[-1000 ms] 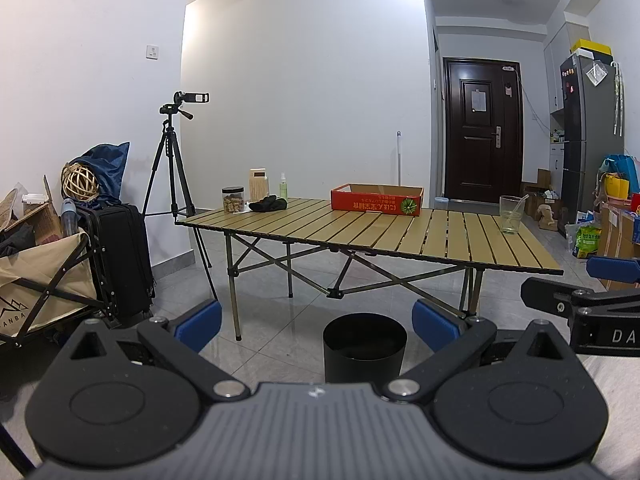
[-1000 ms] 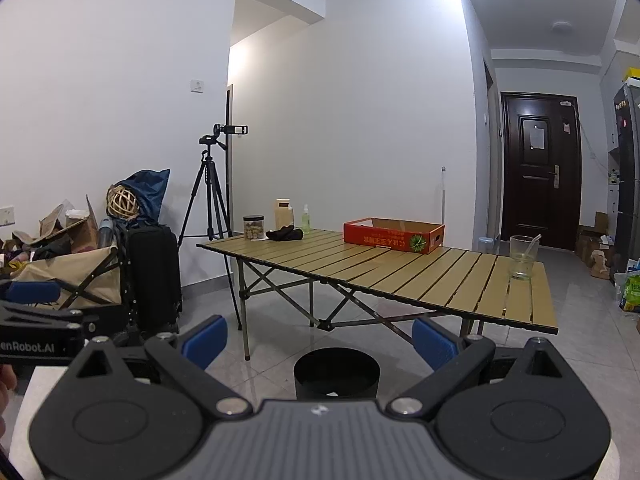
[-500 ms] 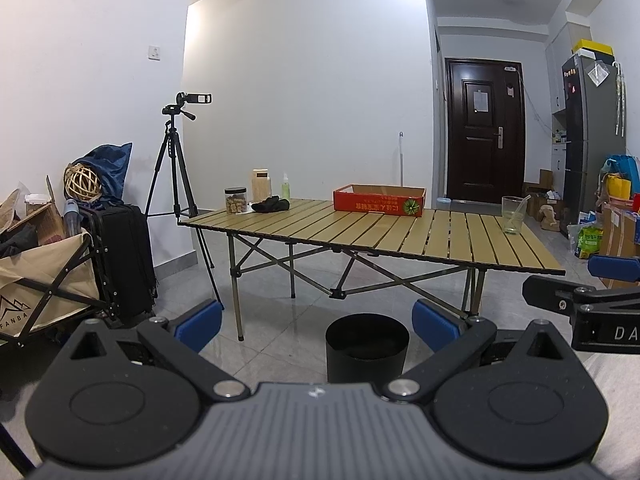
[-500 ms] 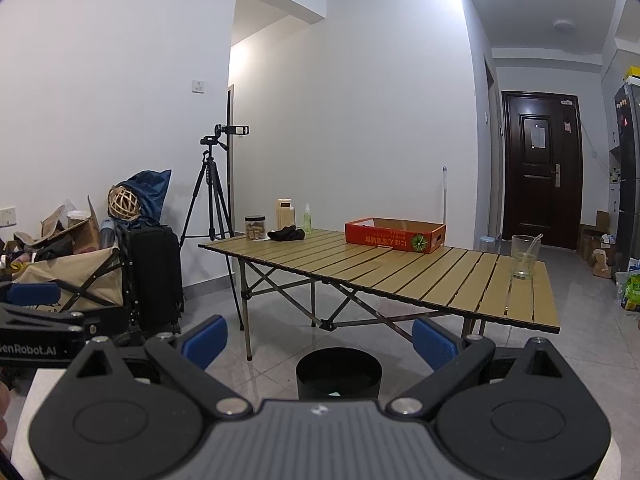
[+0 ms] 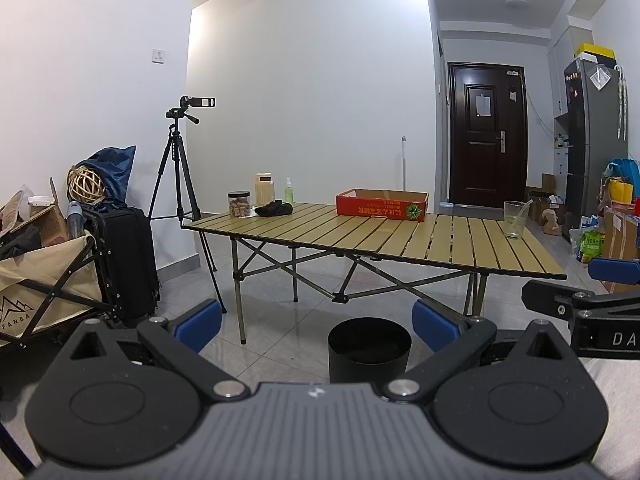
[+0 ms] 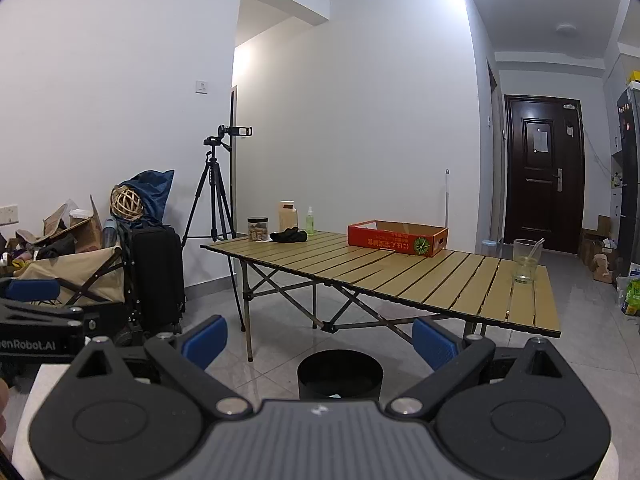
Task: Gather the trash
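A black round trash bin (image 5: 369, 349) stands on the tiled floor before the folding table (image 5: 384, 240); it also shows in the right wrist view (image 6: 340, 374). My left gripper (image 5: 316, 326) is open and empty, held above the floor with the bin between its blue fingertips. My right gripper (image 6: 320, 338) is open and empty too, and shows at the right edge of the left wrist view (image 5: 600, 300). On the table lie a red cardboard box (image 5: 382, 204), a black cloth (image 5: 274, 209), a jar (image 5: 239, 204) and a clear cup (image 5: 515, 219).
A black suitcase (image 5: 124, 264), a folding wagon (image 5: 44, 280) and a camera tripod (image 5: 180, 184) stand at the left wall. A dark door (image 5: 486, 136) and a fridge (image 5: 592, 136) are far right, with bags and boxes (image 5: 616, 232) on the floor.
Both grippers have drifted slightly; the table and bin sit a little lower and more to the right in each view. Both stay open.
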Motion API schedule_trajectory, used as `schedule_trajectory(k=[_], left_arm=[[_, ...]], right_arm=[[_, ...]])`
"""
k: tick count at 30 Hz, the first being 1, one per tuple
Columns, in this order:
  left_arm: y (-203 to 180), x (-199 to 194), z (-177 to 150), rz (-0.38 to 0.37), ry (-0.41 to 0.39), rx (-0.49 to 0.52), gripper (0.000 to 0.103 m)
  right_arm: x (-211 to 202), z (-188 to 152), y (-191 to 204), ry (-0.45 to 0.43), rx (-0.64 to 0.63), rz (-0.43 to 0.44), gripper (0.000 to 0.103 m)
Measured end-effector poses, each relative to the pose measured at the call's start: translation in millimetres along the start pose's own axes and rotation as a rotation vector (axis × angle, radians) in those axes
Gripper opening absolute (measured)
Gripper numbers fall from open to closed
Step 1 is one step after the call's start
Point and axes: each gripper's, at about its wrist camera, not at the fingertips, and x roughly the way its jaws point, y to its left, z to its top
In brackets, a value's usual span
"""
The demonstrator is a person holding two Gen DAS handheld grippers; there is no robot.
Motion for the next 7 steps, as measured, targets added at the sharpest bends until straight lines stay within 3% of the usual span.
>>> schedule_trajectory(k=[7], left_arm=[[-0.9,-5.4,-0.3,0.008,-0.029,0.000,0.103]], right_arm=[[-0.9,0.8,0.3,-0.005,-0.004,-0.002,0.099]])
